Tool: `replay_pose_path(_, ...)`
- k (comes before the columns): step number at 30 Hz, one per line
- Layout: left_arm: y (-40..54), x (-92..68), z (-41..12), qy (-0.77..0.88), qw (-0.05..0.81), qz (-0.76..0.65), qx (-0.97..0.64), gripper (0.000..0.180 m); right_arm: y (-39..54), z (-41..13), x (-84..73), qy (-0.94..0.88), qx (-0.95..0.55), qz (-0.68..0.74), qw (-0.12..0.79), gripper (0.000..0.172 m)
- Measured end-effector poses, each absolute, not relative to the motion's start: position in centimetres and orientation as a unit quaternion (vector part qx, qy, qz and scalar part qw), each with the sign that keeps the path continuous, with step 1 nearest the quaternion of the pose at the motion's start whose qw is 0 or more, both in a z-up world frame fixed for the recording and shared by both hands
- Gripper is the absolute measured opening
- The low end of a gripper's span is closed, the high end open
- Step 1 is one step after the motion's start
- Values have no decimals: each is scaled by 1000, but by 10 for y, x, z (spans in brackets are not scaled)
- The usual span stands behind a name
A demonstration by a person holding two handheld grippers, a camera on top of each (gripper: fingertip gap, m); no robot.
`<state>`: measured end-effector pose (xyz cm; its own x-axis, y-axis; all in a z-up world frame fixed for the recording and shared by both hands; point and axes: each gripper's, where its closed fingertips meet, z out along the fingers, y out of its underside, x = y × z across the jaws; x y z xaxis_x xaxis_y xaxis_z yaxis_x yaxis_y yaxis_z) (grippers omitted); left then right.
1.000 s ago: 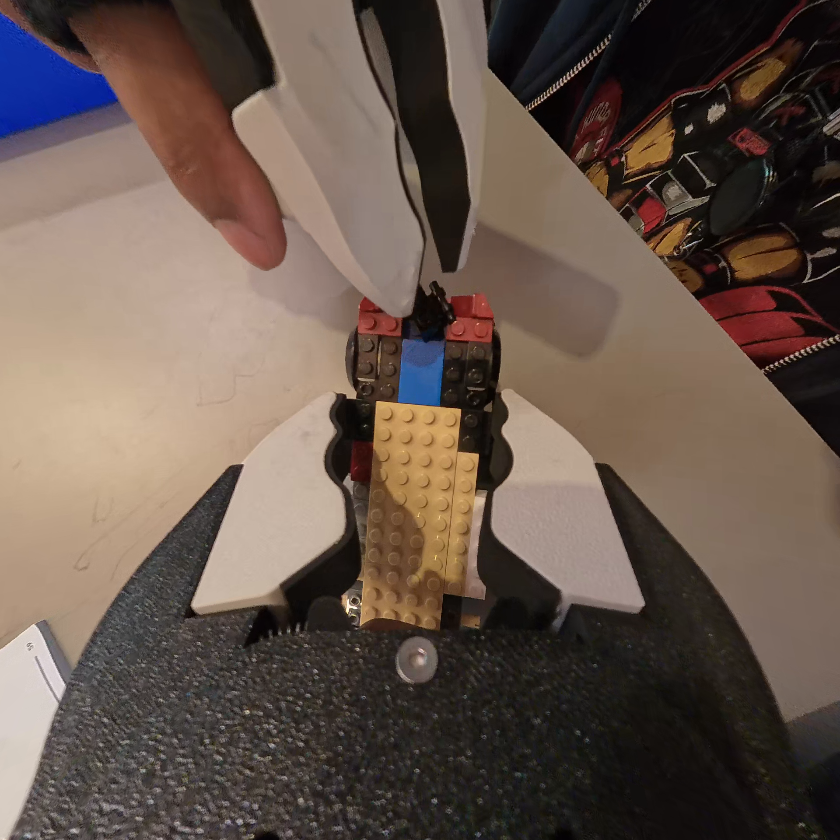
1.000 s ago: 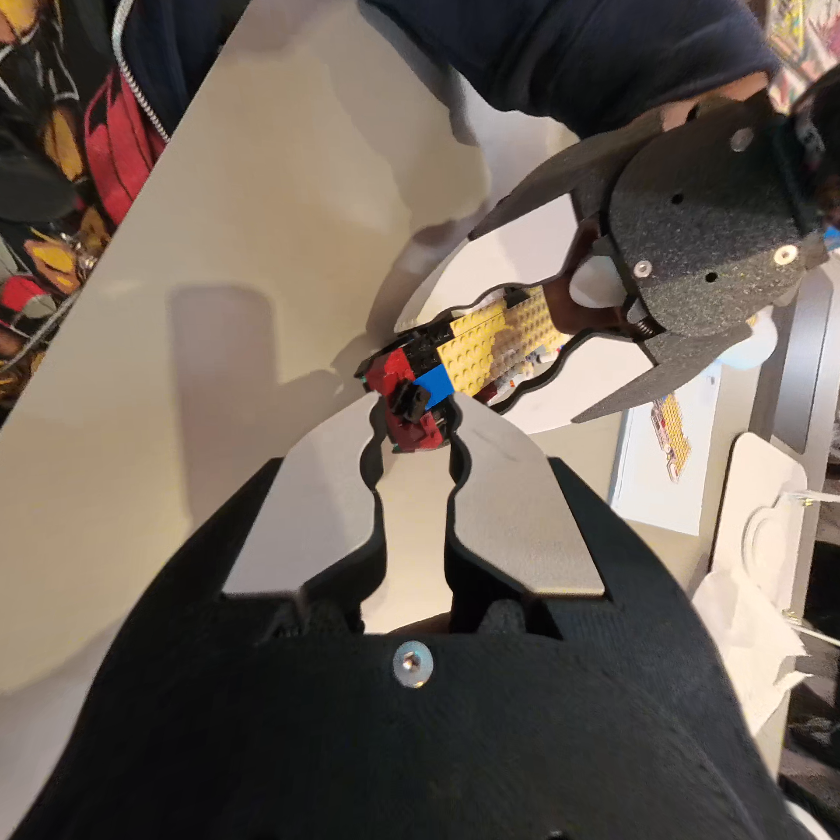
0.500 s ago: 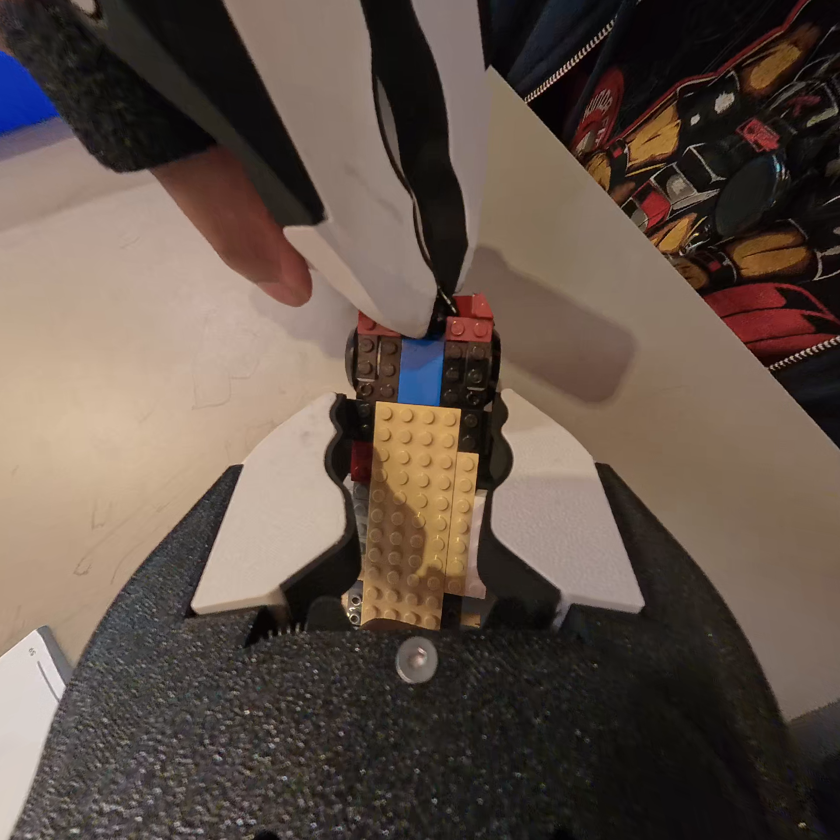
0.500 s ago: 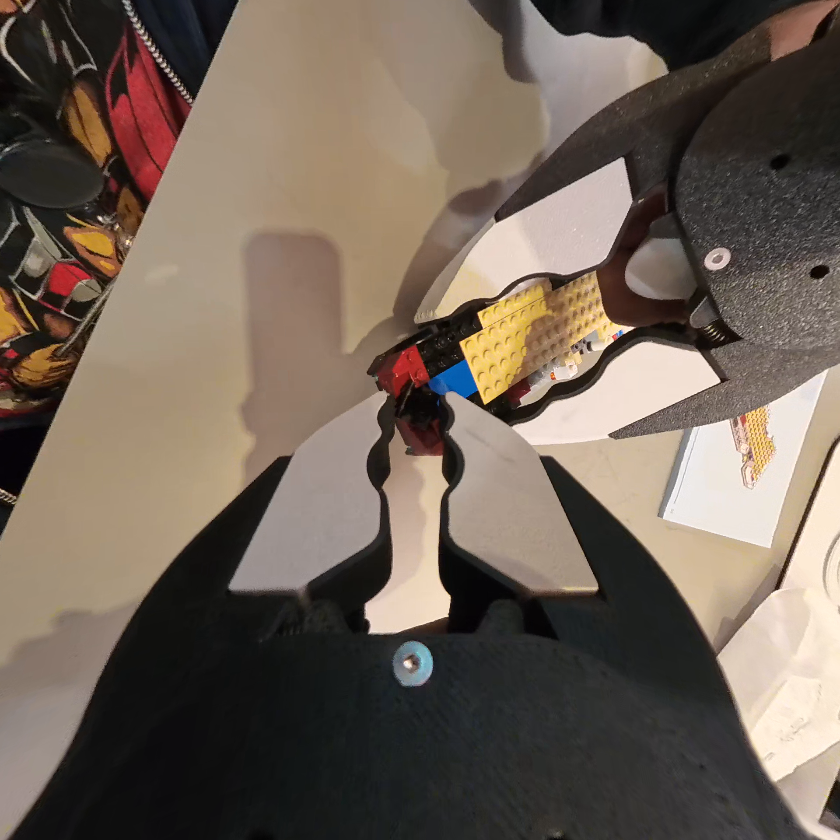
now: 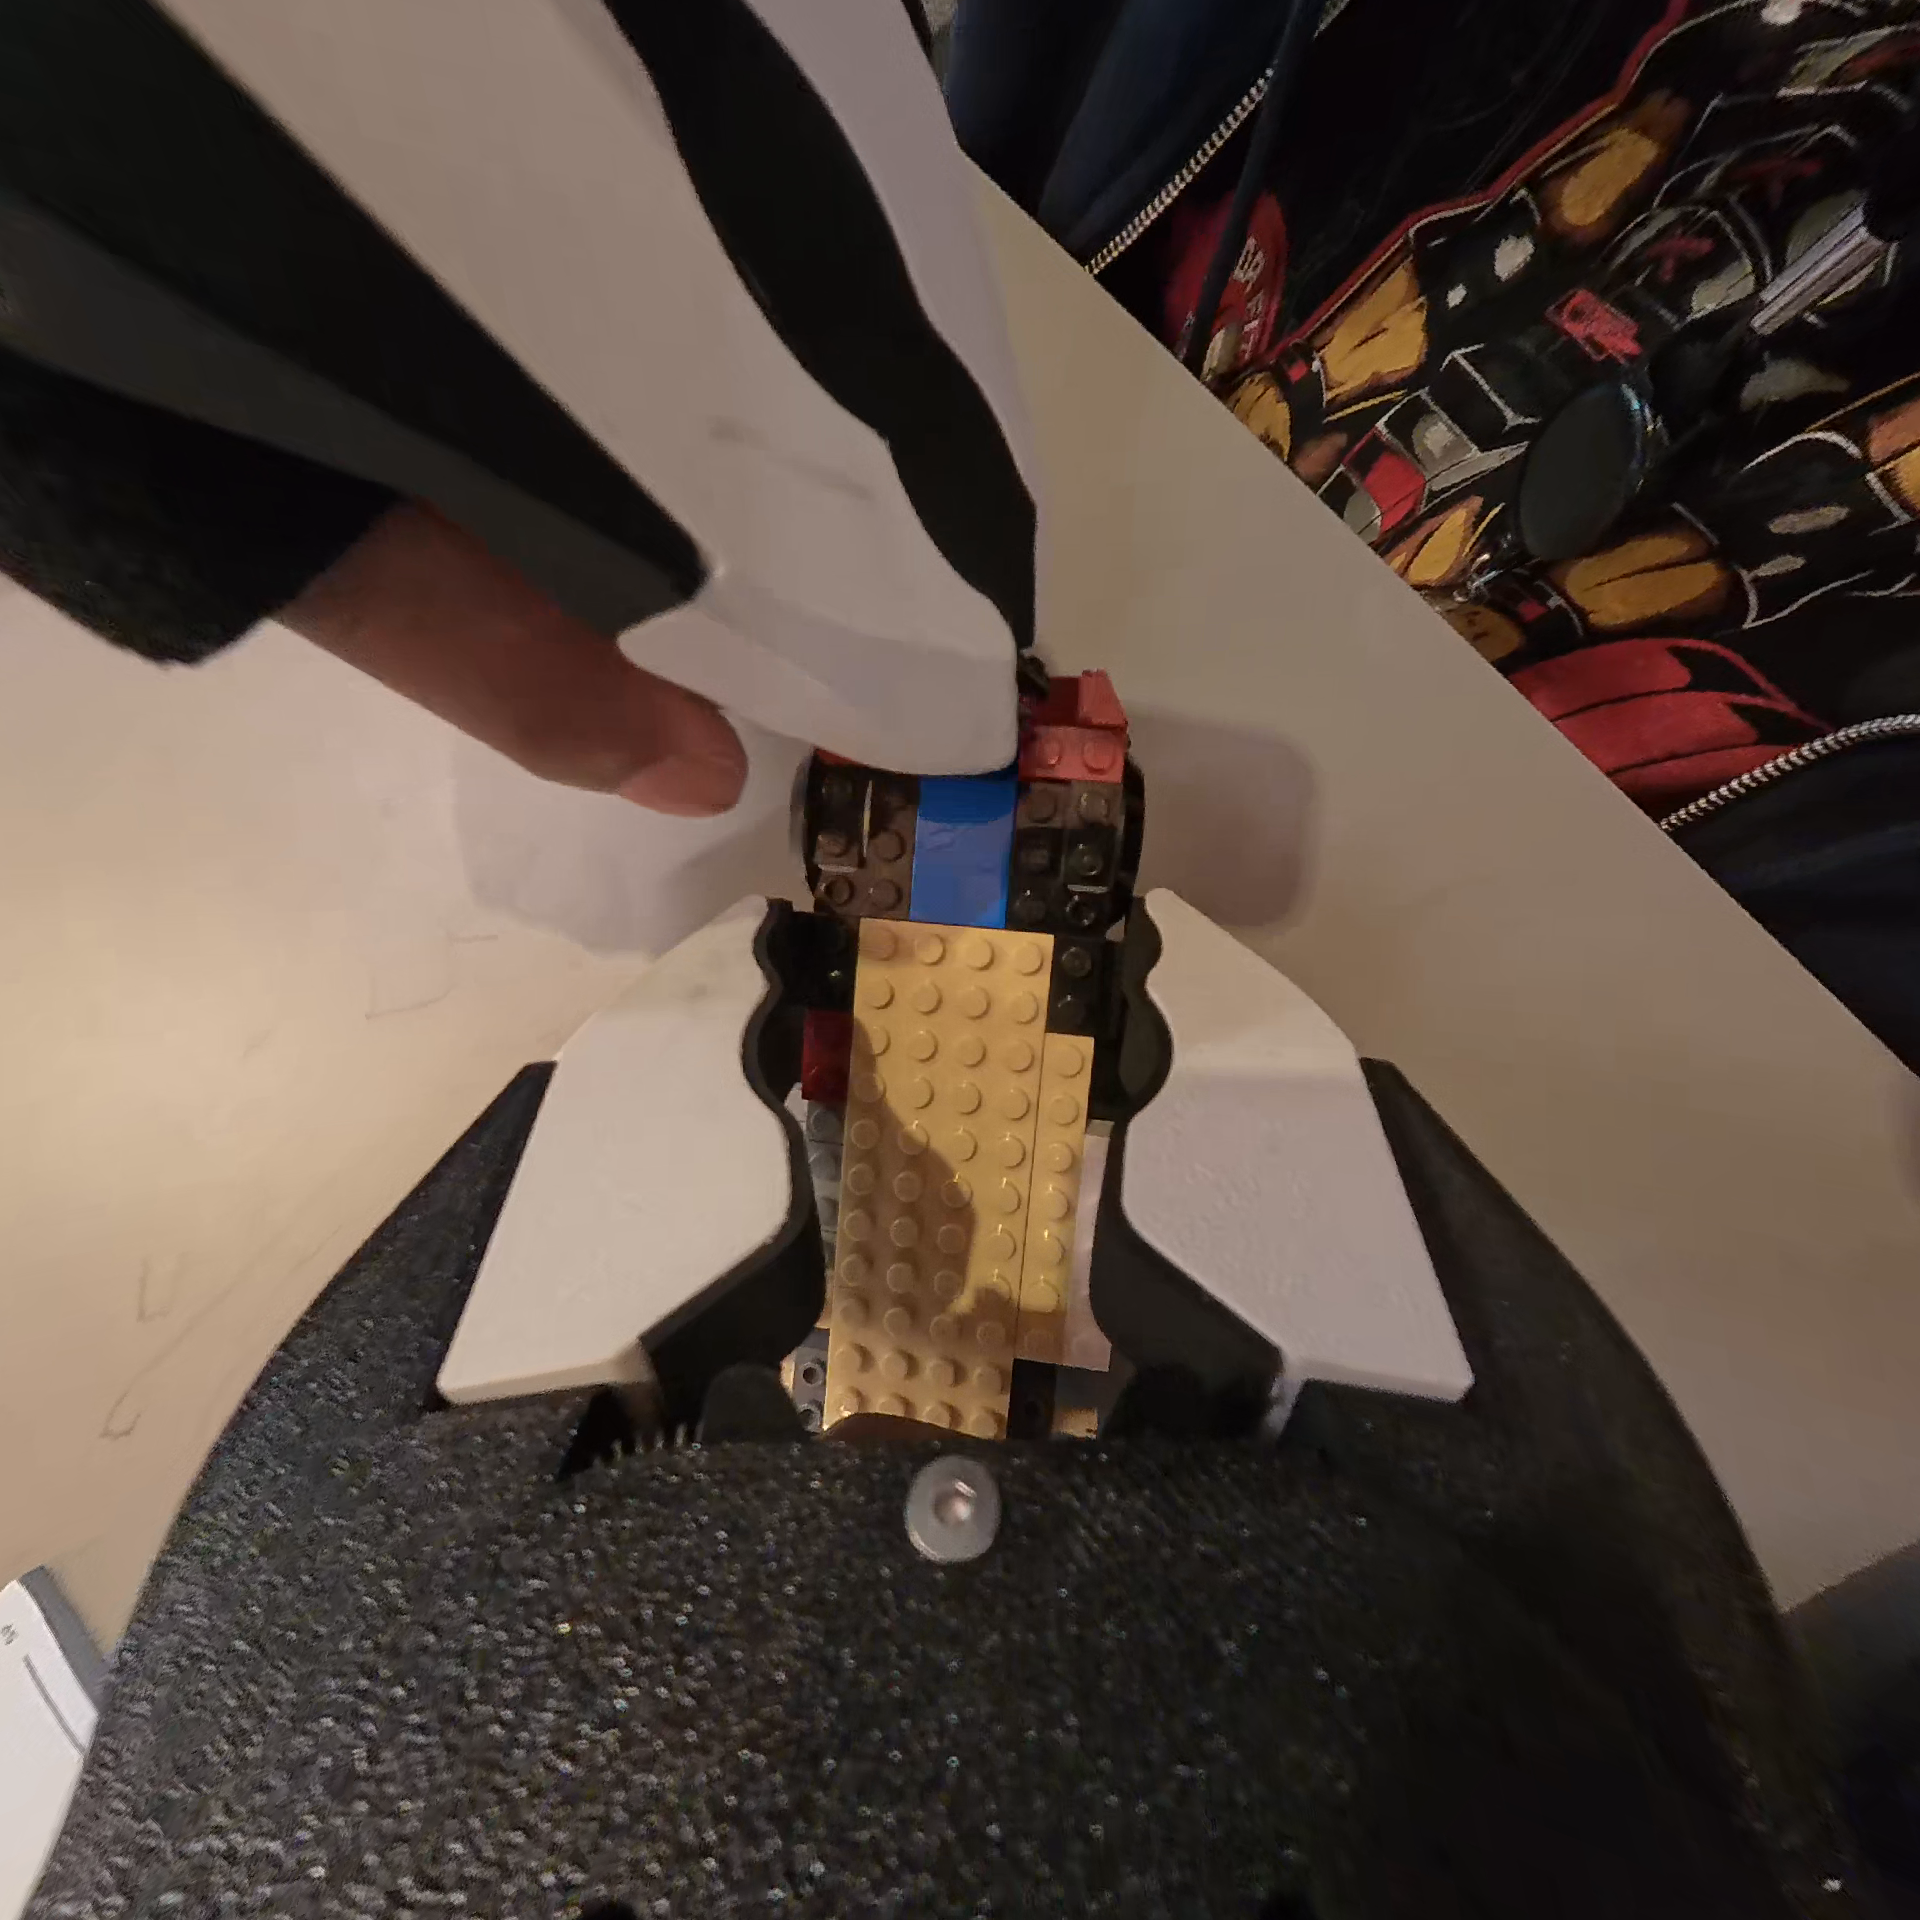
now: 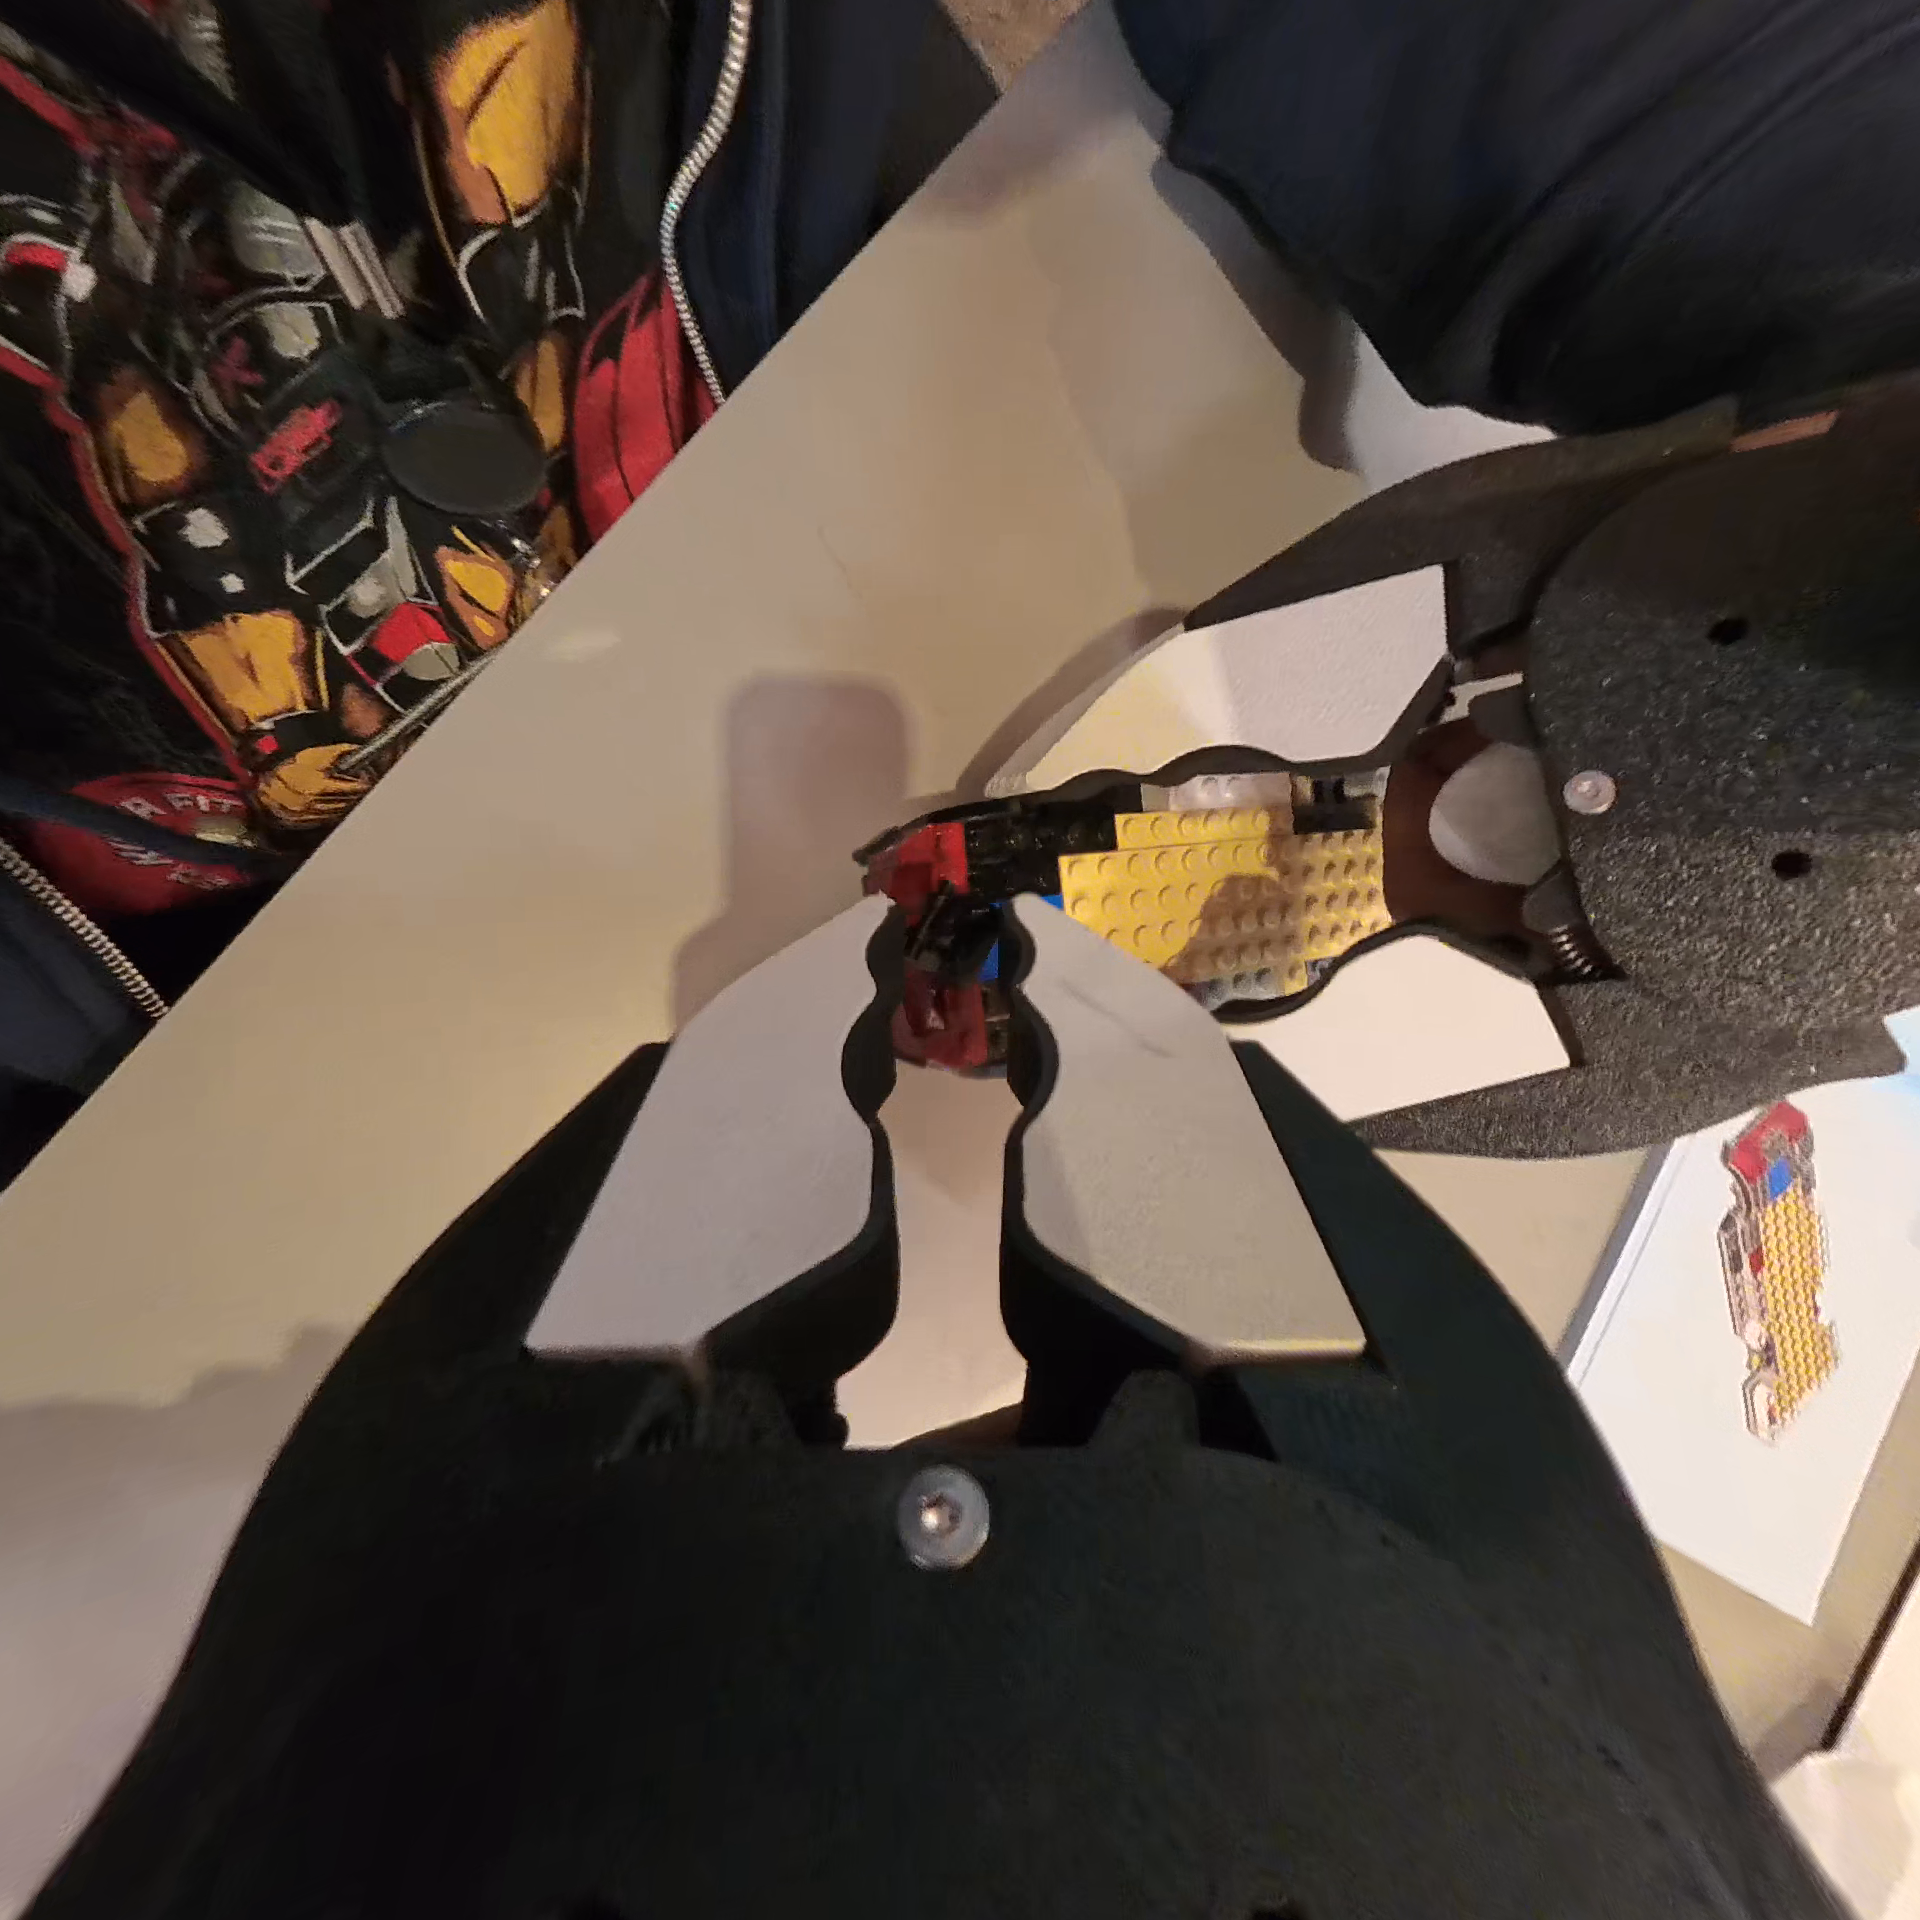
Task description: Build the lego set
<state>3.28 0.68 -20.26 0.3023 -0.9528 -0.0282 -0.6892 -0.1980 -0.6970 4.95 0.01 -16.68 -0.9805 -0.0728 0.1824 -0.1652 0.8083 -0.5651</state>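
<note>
Brick model (image 5: 961, 1122) is being clamped lengthwise by the left gripper (image 5: 951, 925); at its red front end, a small black piece (image 6: 940, 925) is being pinched by the right gripper (image 6: 951, 914), best pressed squarely.

A brick-built model (image 5: 961, 1132), tan-plated with a blue tile, black and dark red bricks, sits lengthwise above the table (image 5: 260, 1039).

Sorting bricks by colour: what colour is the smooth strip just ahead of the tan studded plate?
Blue, clearest in the left wrist view.
</note>
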Motion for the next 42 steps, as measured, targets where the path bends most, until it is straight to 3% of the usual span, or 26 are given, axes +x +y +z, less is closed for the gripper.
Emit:
replay_pose_path(23, -7, 45, -200, 576, 298, -250, -719, 61, -9, -172, 63, -940, 167, 295, 43, 16)
replay_pose_path(42, -3, 40, -206, 571, 286, -241, -731, 61, -3, -182, 57, -945, 234, 171, 151, 16)
